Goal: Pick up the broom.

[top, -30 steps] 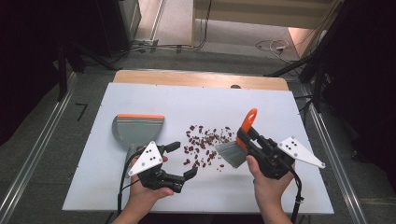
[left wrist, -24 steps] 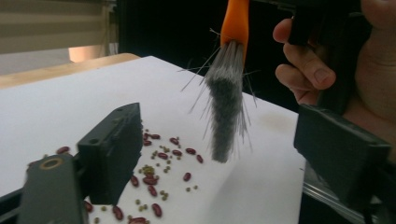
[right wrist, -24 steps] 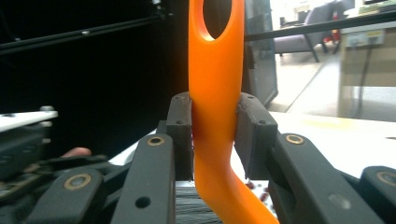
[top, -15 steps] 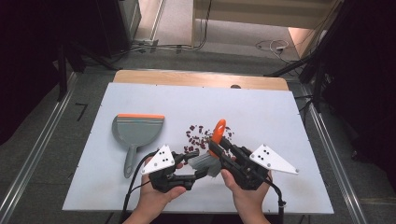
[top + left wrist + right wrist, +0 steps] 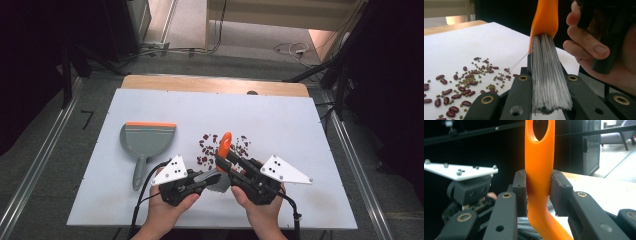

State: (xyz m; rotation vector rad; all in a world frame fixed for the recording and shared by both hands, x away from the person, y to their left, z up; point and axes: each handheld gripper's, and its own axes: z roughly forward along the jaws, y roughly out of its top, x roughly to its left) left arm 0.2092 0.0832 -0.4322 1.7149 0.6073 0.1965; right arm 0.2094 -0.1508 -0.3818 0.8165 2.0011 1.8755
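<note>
Right gripper [image 5: 537, 195] pinched the brush's orange handle [image 5: 539, 170]. Left gripper [image 5: 549, 82] had just closed on its bristles [image 5: 549, 80], apparently to straighten them; beans [image 5: 220, 145] mid-table, dustpan [image 5: 145, 142] toward left edge.

- The table [image 5: 300, 120] runs across the middle of the high view, with the person's hands coming in over its near edge.
- The dustpan [image 5: 147, 141] lies on the table's left half, handle pointing toward the person.
- The scattered beans [image 5: 222, 146] sit on the table to the right of the dustpan, near the centre.
- The brush [image 5: 223, 150] stands just in front of the beans, handle up and bristles toward the near side.
- The left gripper [image 5: 202, 180] is left of the brush, at its bristles [image 5: 550, 82].
- The right gripper [image 5: 225, 159] is on the brush's handle [image 5: 538, 182], to the right of the left gripper.
</note>
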